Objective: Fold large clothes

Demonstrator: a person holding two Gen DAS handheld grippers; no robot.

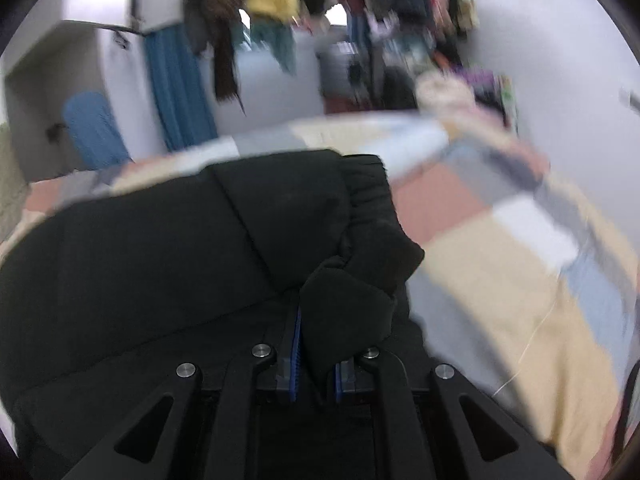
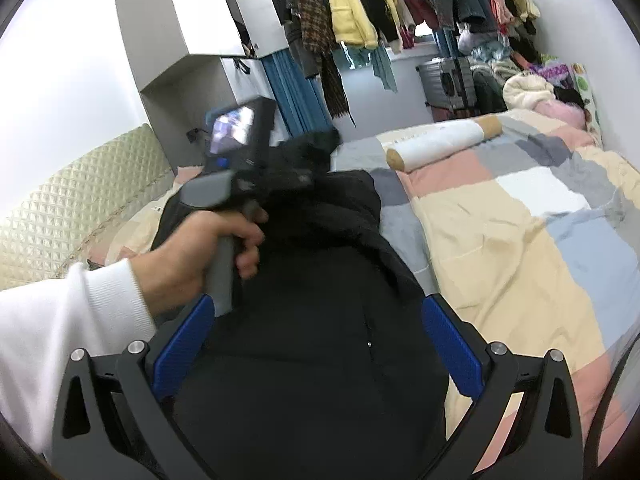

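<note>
A large black padded coat (image 1: 160,264) lies on a patchwork bed; it also fills the middle of the right wrist view (image 2: 320,340). My left gripper (image 1: 316,356) is shut on a fold of the black coat, which bunches up between its blue pads. In the right wrist view the left gripper's grey handle (image 2: 220,272) is held by a hand in a white sleeve, over the coat's far part. My right gripper (image 2: 320,344) is open and empty, its blue pads (image 2: 182,344) wide apart just above the coat's near part.
The patchwork quilt (image 2: 520,240) covers the bed to the right. A white and tan bolster (image 2: 440,142) lies at the far side. A padded headboard (image 2: 72,200) is at the left. Hanging clothes (image 2: 352,8), a blue curtain (image 2: 292,92) and piled clothes (image 2: 528,88) are beyond.
</note>
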